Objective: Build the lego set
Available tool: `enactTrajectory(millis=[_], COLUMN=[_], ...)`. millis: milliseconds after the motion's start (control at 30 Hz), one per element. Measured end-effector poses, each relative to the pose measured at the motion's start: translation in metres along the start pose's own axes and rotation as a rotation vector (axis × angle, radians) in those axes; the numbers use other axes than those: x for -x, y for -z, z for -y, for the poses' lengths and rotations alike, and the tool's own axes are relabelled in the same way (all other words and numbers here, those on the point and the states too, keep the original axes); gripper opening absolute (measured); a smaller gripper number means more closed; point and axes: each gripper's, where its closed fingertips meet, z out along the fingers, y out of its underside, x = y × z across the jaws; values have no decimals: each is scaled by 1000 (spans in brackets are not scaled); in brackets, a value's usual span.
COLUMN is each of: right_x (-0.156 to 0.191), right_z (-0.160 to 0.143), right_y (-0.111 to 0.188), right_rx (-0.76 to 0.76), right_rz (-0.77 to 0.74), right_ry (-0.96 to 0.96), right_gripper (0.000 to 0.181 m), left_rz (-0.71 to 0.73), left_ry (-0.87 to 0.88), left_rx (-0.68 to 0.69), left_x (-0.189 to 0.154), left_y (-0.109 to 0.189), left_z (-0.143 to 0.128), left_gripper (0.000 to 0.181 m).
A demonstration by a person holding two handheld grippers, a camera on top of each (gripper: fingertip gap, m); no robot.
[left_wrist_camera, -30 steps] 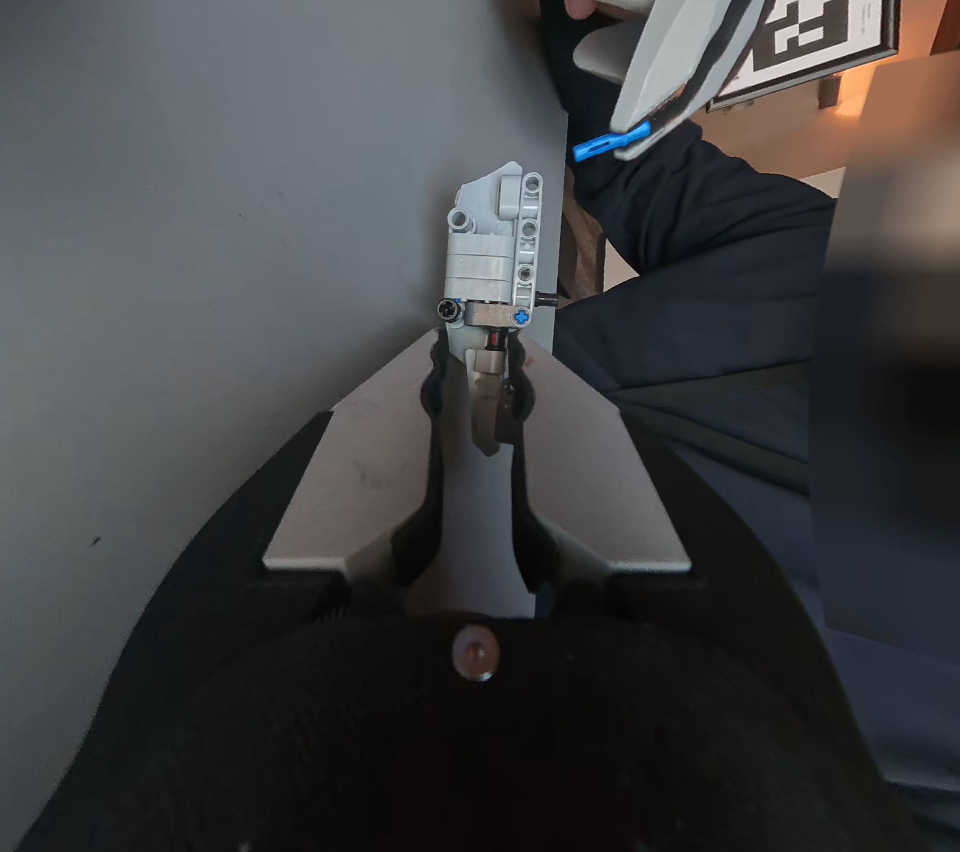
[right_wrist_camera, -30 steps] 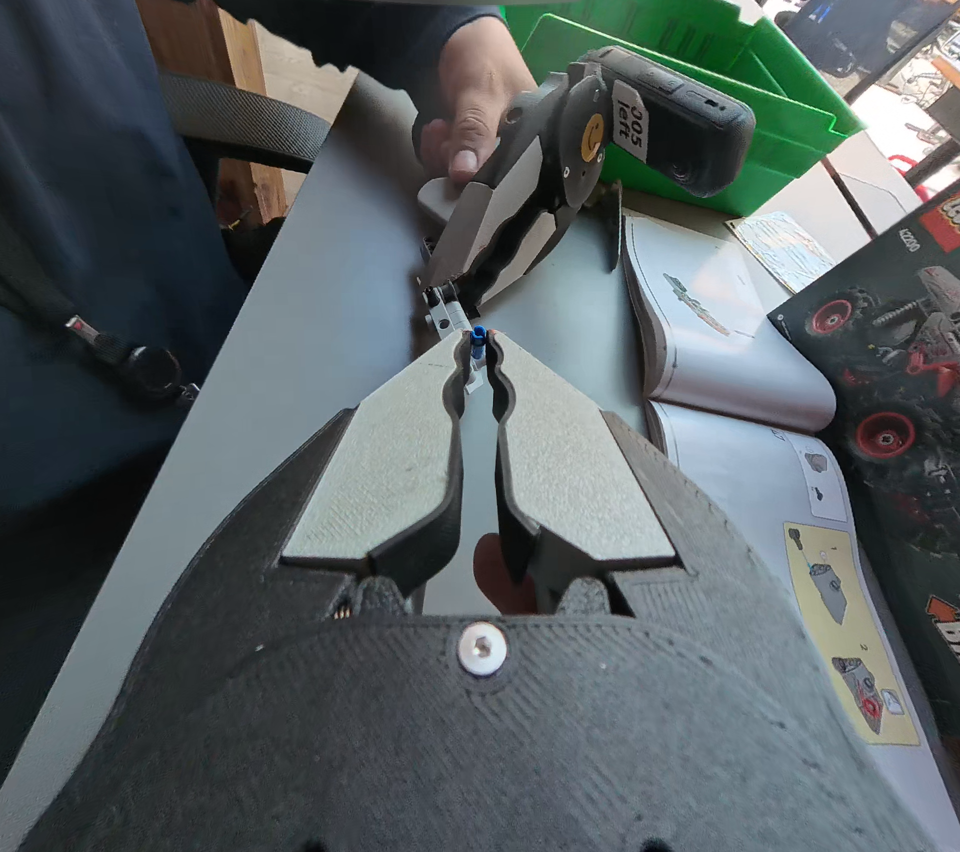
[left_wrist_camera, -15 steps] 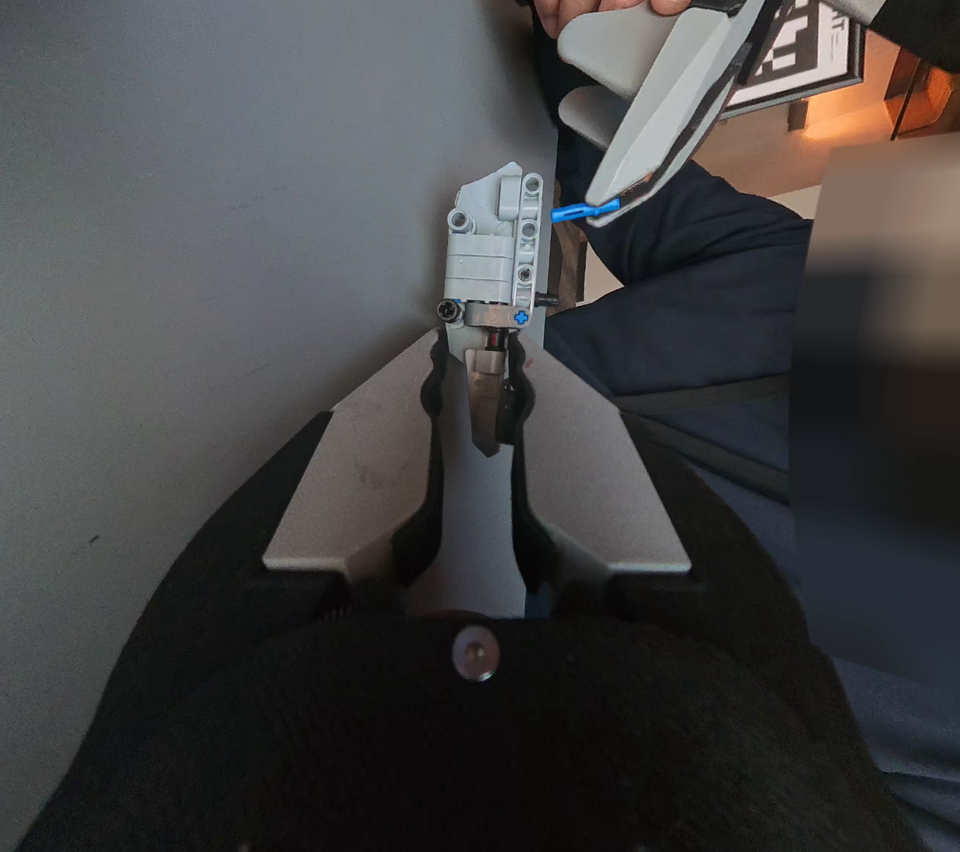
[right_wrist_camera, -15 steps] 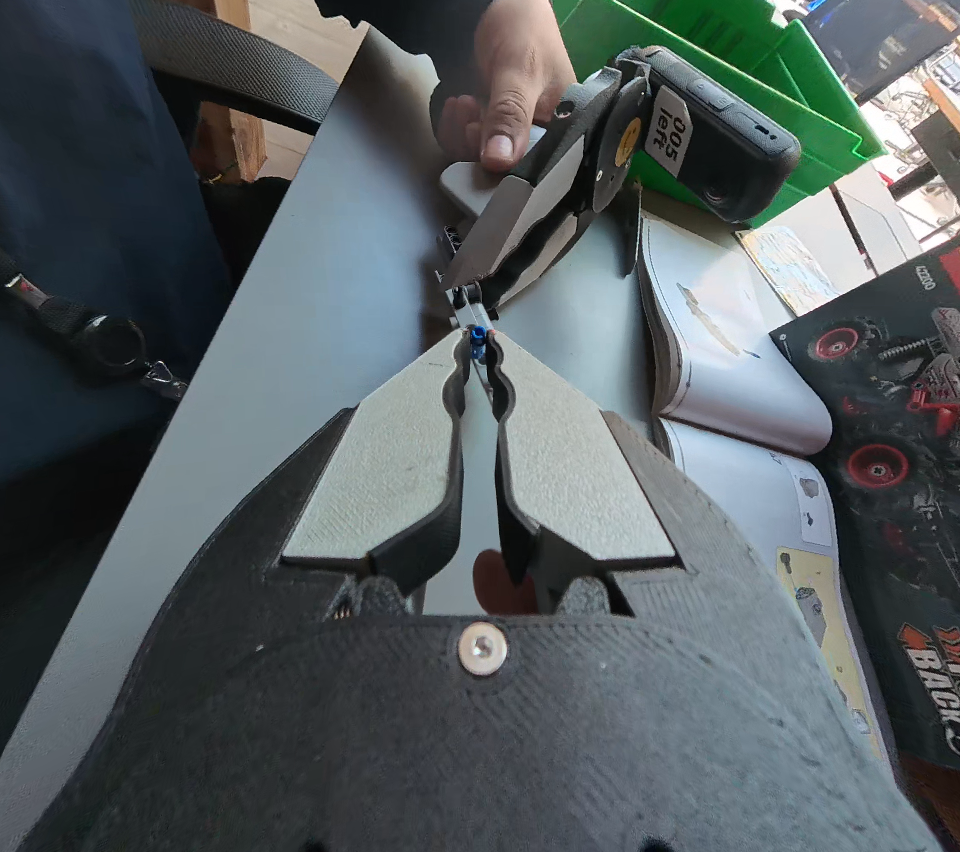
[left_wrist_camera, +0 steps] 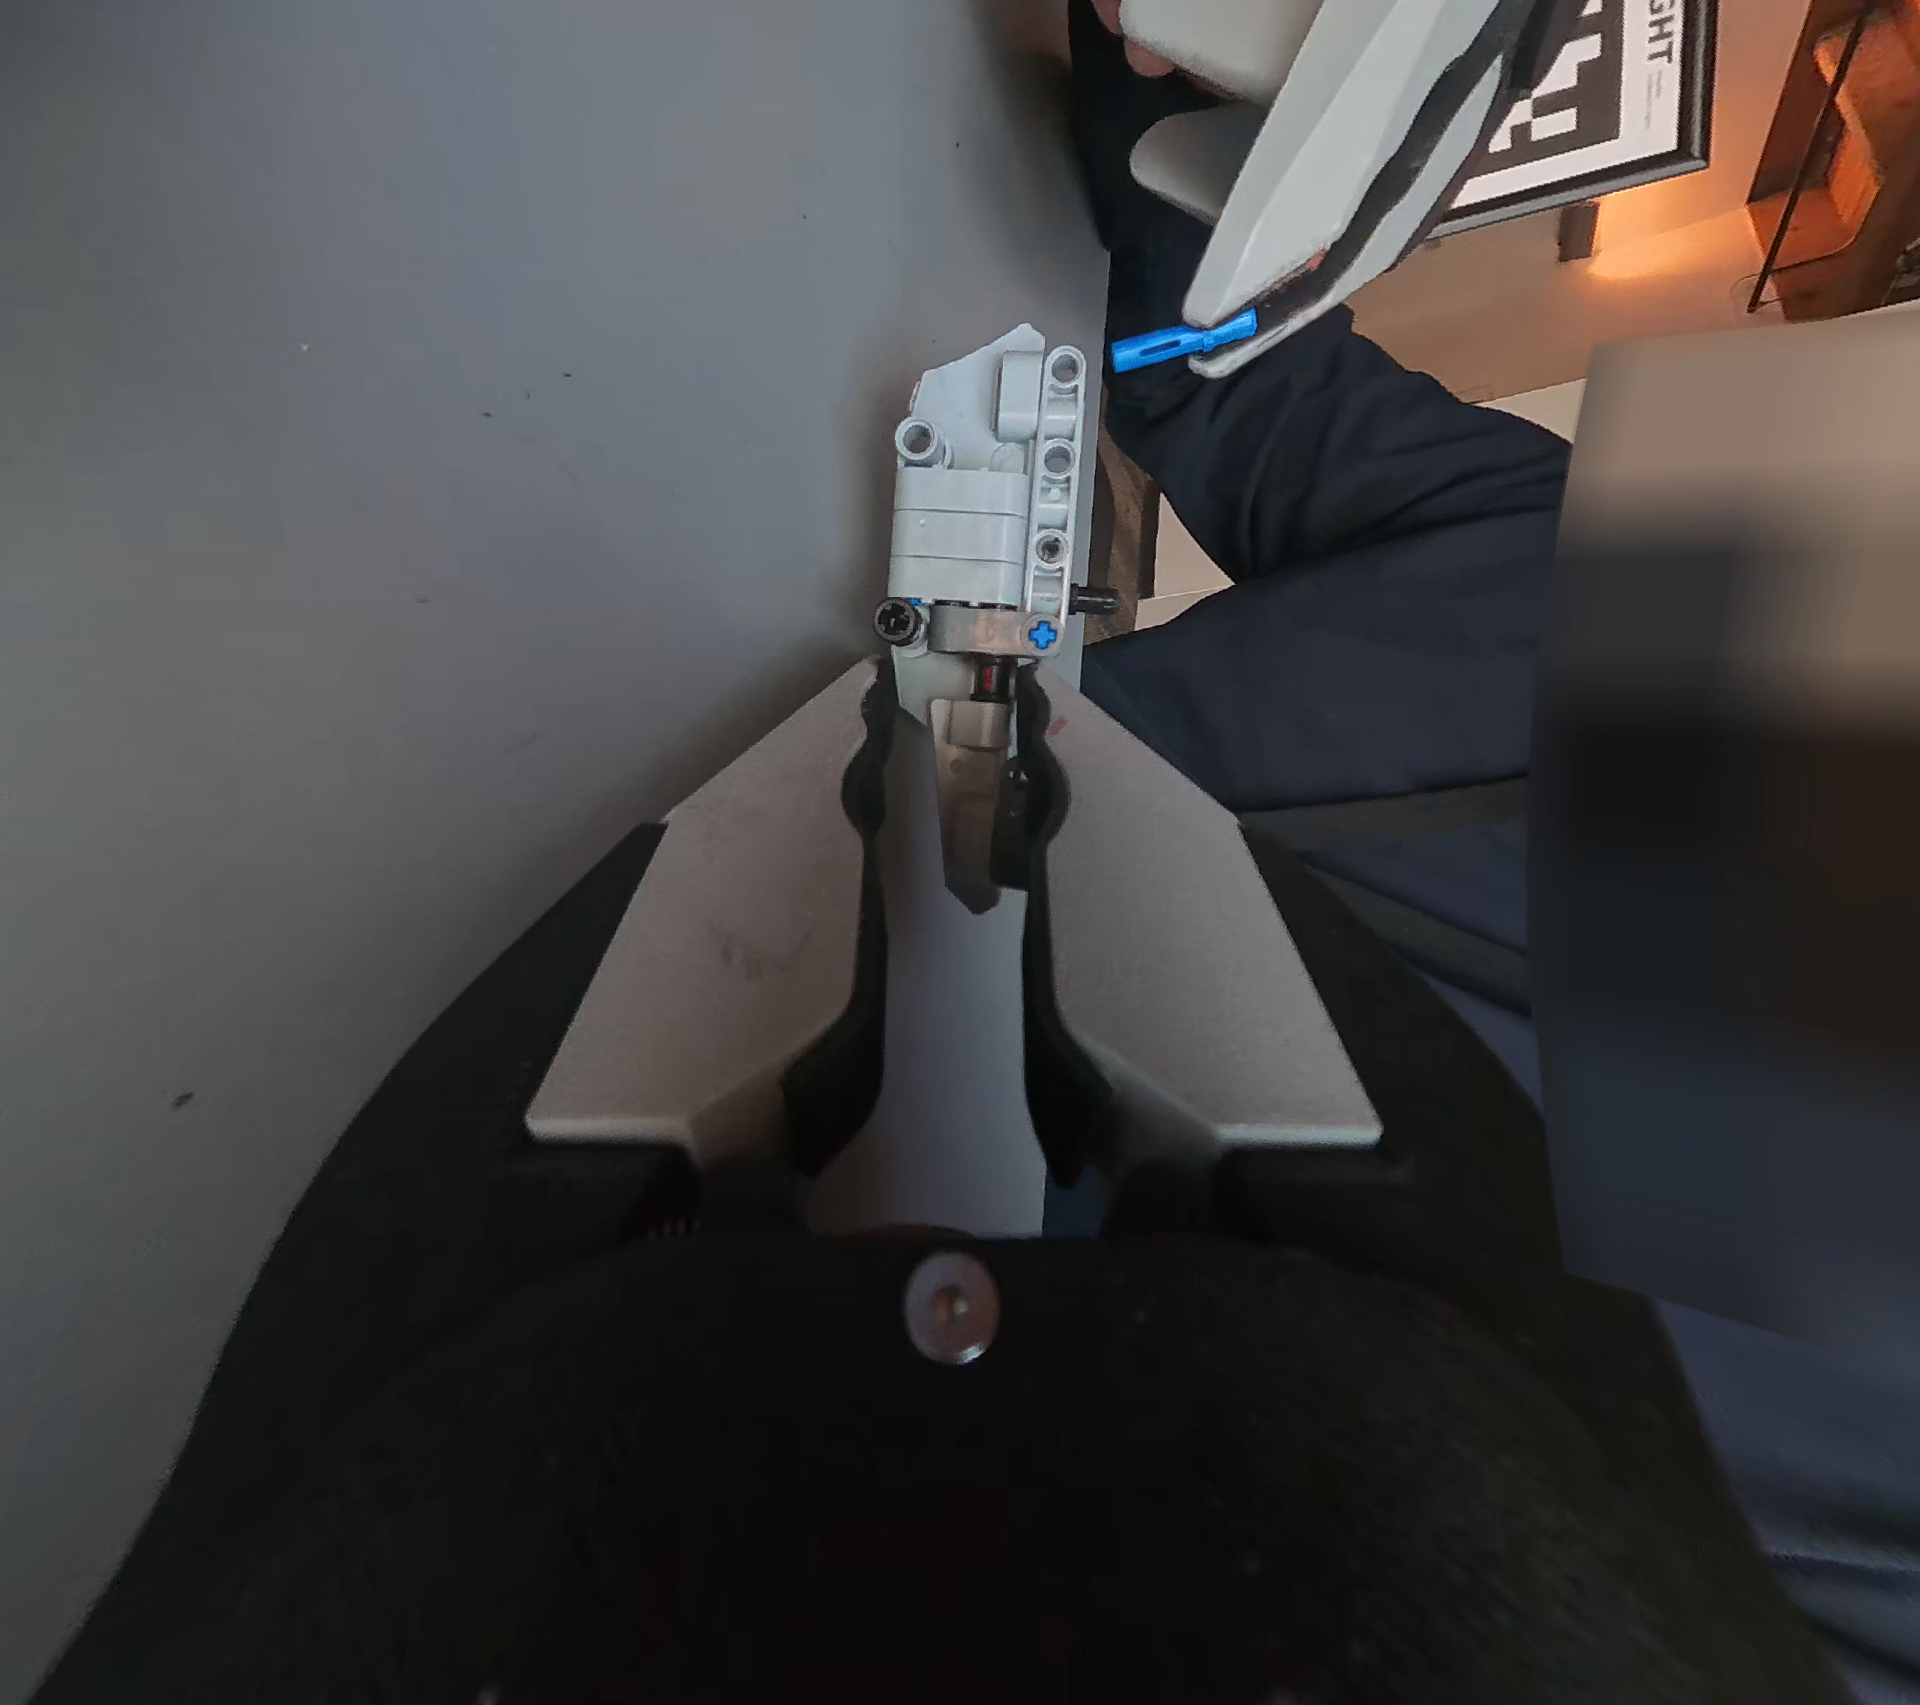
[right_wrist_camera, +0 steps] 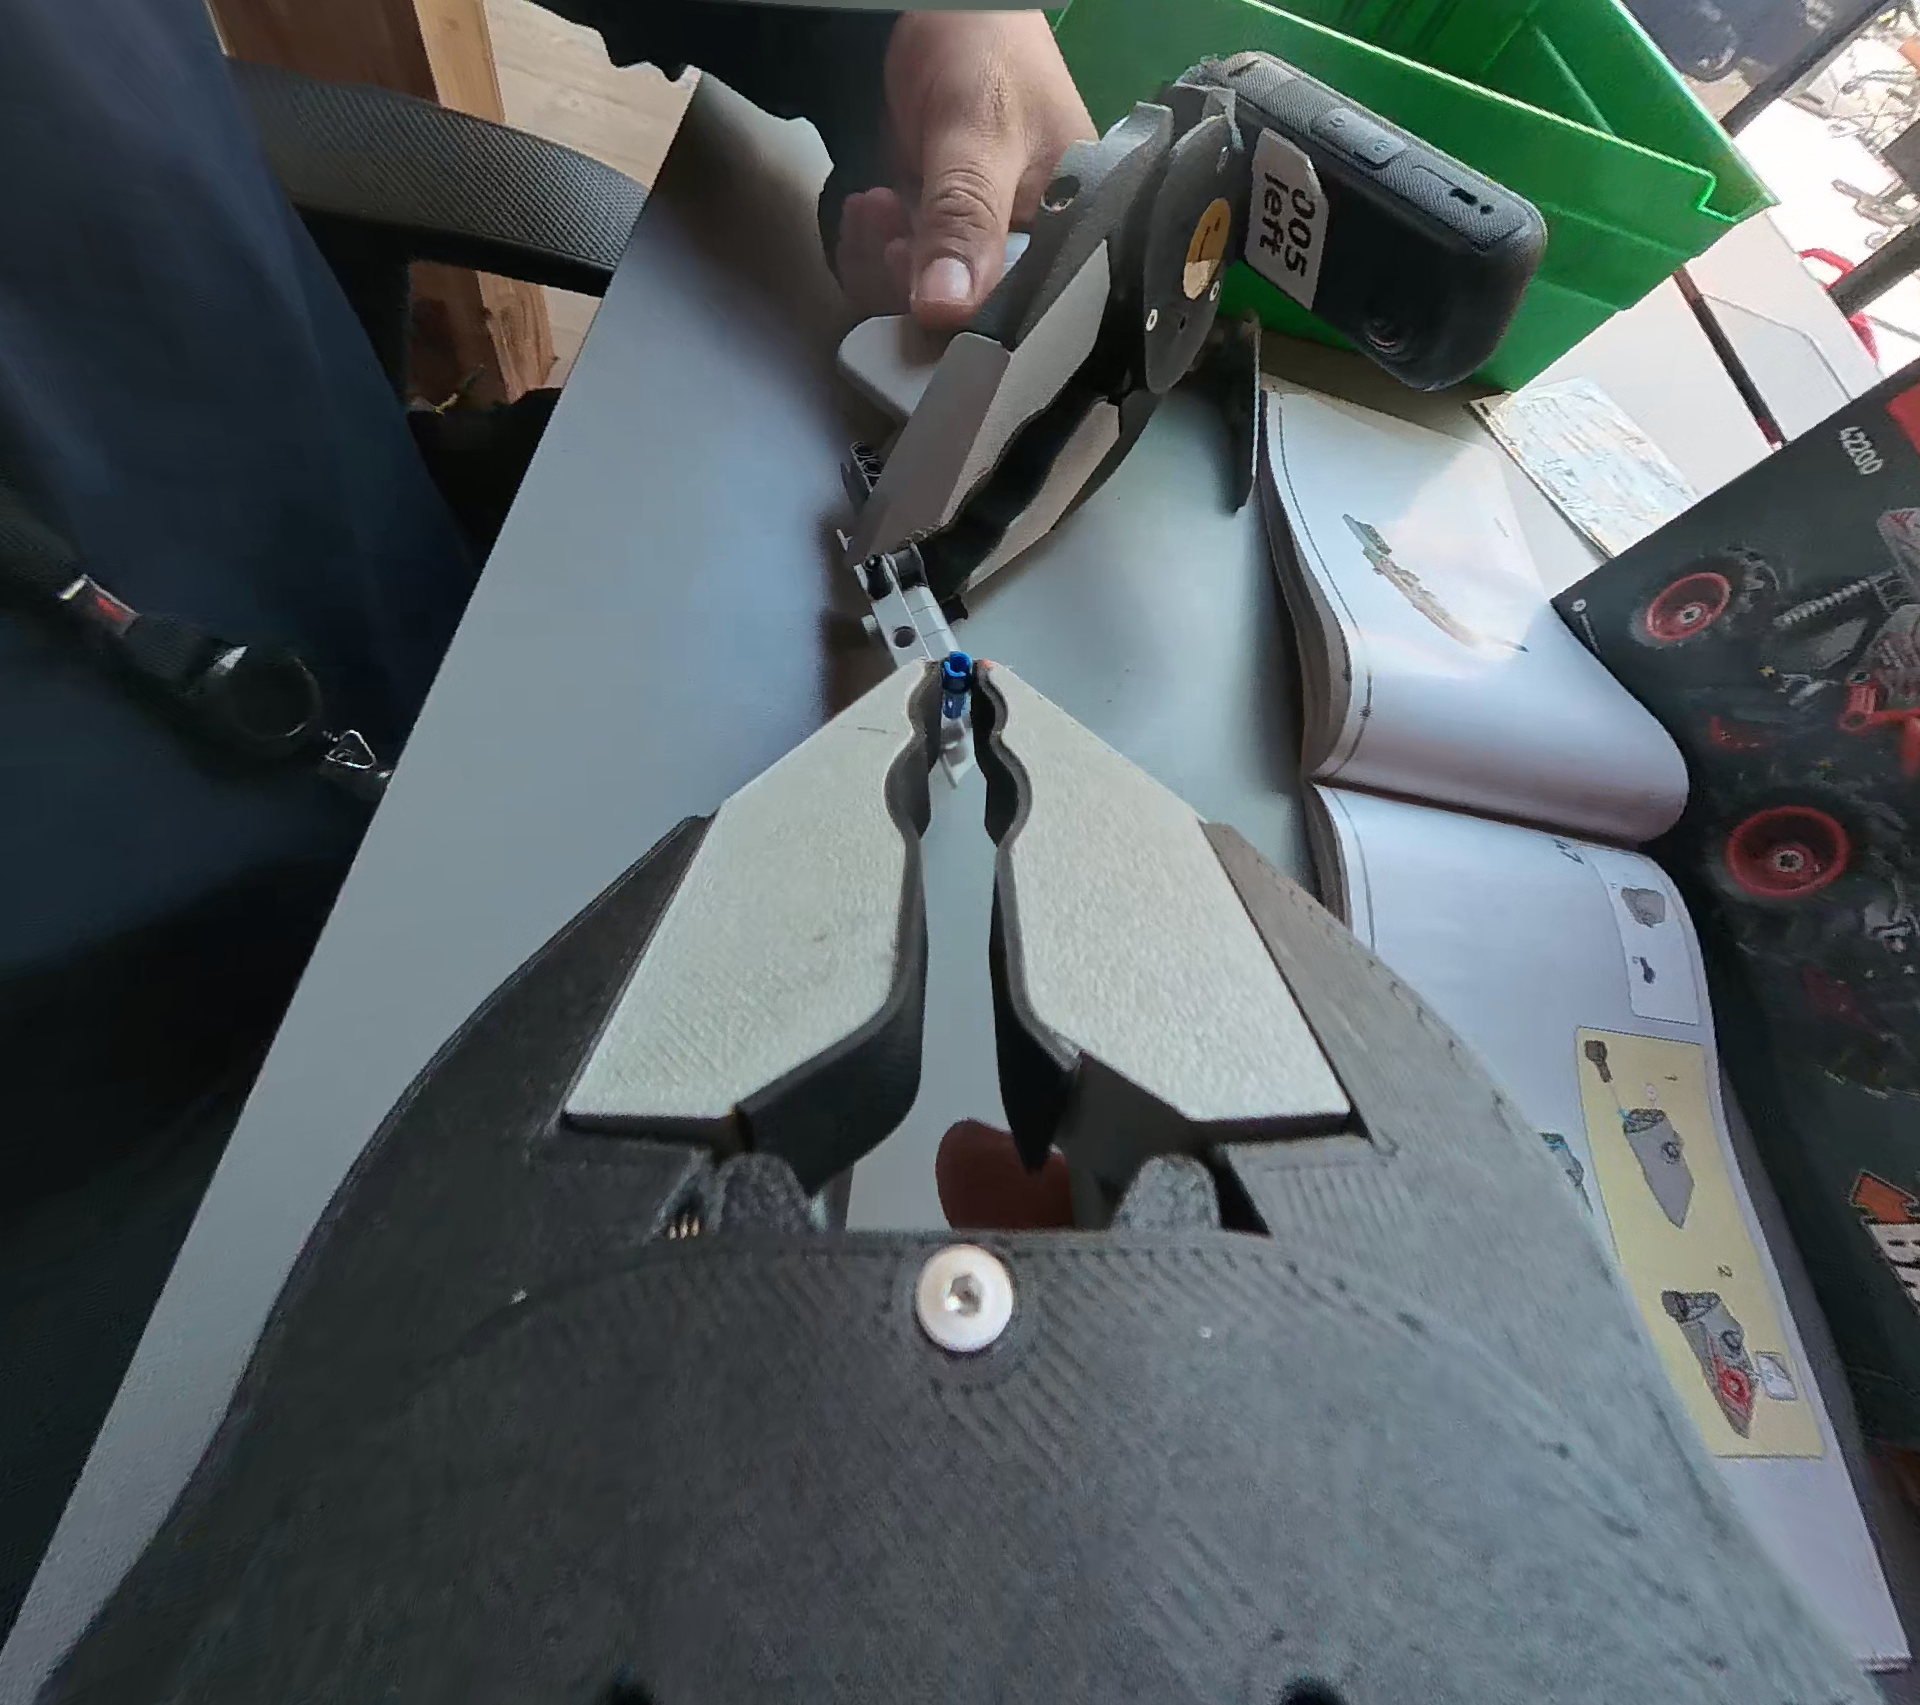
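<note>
My left gripper (left_wrist_camera: 961, 689) is shut on the lower end of a light grey lego assembly (left_wrist_camera: 987, 502) with a row of pin holes, held over the grey table near its edge. My right gripper (right_wrist_camera: 956, 684) is shut on a small blue pin (right_wrist_camera: 954, 681). In the left wrist view the right gripper (left_wrist_camera: 1231, 330) holds the blue pin (left_wrist_camera: 1169, 346) just right of the assembly's top hole, apart from it. In the right wrist view the left gripper (right_wrist_camera: 894, 554) and the assembly (right_wrist_camera: 909, 611) sit just beyond the pin.
An open instruction booklet (right_wrist_camera: 1455, 720) lies on the grey table (right_wrist_camera: 665, 575) to the right, a dark lego box (right_wrist_camera: 1808, 720) beyond it. Green bins (right_wrist_camera: 1351, 34) stand at the back. A person in dark blue sits at the table edge (left_wrist_camera: 1351, 533). The gap from one gripper's tips to the other's is roughly 7 cm.
The right gripper with the blue pin came down close to the assembly's side, then drew back up and to the right a little. The left gripper held the assembly still.
</note>
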Motion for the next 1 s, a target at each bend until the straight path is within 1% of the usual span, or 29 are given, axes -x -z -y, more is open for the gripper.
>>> enactTrajectory(millis=[233, 333, 533, 633, 1000], right_x=[8, 7, 4, 5, 7], right_z=[4, -4, -3, 2, -6], right_y=[-4, -10, -9, -7, -10], right_rx=[19, 70, 68, 39, 80], right_rz=[-22, -44, -64, -68, -56], right_ry=[94, 131, 130, 143, 162], right_gripper=[2, 2, 2, 2, 2], left_rz=[-9, -10, -15, -20, -21], left_ry=[22, 25, 26, 26, 27], left_rx=[-4, -2, 8, 14, 10], left_x=[0, 0, 0, -1, -1], left_y=[0, 0, 0, -1, -1], left_z=[1, 1, 0, 0, 1], left_gripper=[19, 20, 19, 19, 20])
